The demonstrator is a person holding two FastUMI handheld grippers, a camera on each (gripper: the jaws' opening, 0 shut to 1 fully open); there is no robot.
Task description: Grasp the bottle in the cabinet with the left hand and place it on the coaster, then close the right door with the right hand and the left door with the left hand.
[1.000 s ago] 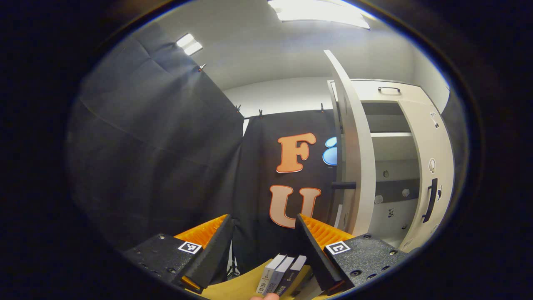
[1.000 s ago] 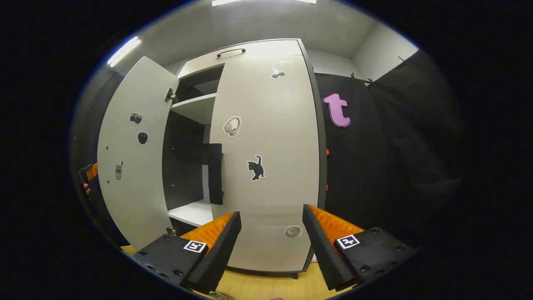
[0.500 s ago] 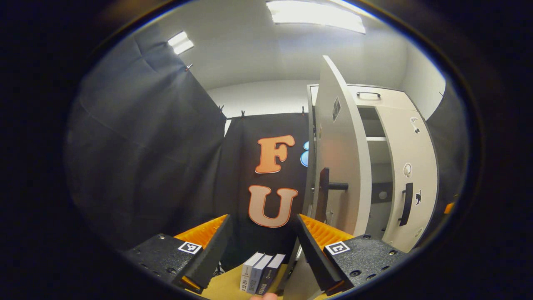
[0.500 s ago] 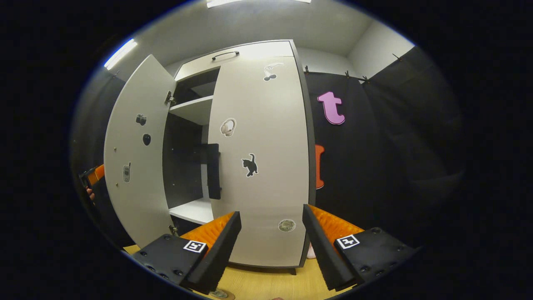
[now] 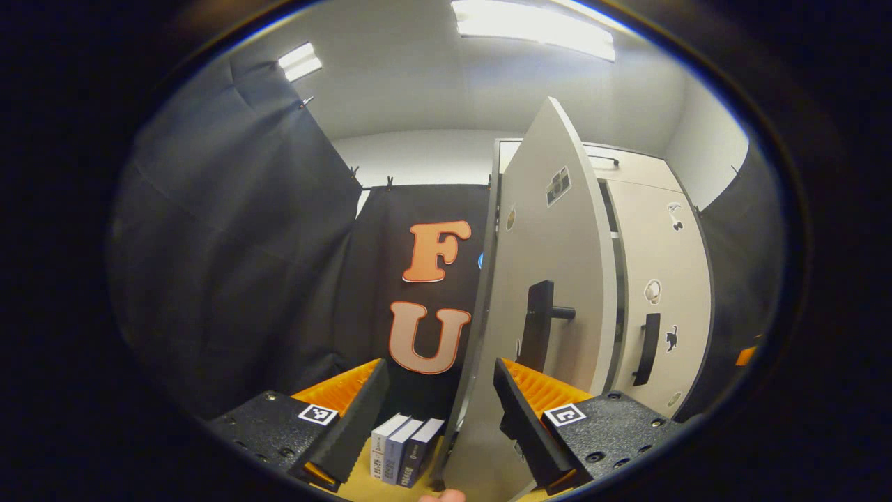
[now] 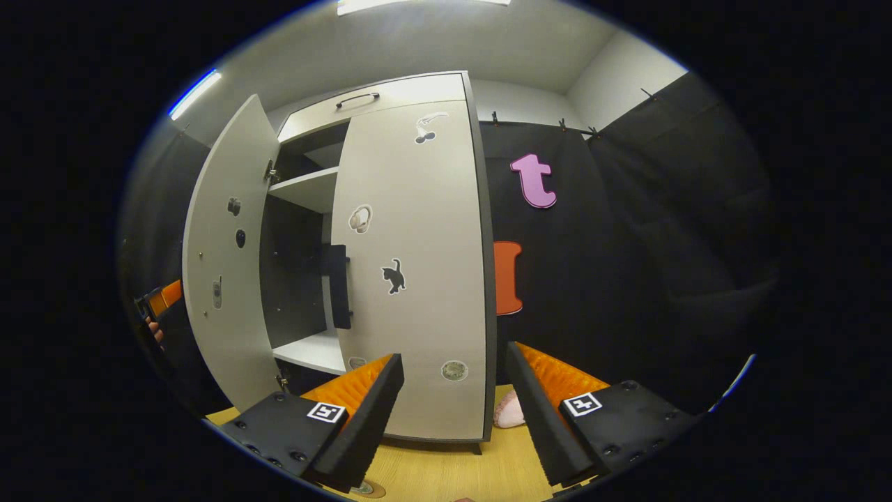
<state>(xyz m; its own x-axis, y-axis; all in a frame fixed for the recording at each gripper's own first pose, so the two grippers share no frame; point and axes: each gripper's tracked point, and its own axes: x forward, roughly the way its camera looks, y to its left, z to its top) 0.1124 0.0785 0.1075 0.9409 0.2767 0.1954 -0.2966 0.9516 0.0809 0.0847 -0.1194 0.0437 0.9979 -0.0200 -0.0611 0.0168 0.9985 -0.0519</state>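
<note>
Cabinet (image 6: 408, 279), pale with animal and gadget stickers, stands on the wooden tabletop (image 6: 446, 474). Right door (image 6: 418, 293) sits flush, so that step looks done; left door (image 5: 550, 300) partly open, swung out at an angle, dark handle (image 5: 540, 324) facing the left gripper (image 5: 439, 404), so closing it is what's left. Left gripper jaws spread wide, empty, left door's edge between them, contact can't be told. Right gripper (image 6: 453, 397) jaws also apart, holding nothing, off the right door. Lower shelf (image 6: 310, 352) looks bare; bottle presumably already moved, its spot can't be confirmed. Small round disc (image 6: 368, 489) at the table's near edge, maybe the coaster.
</note>
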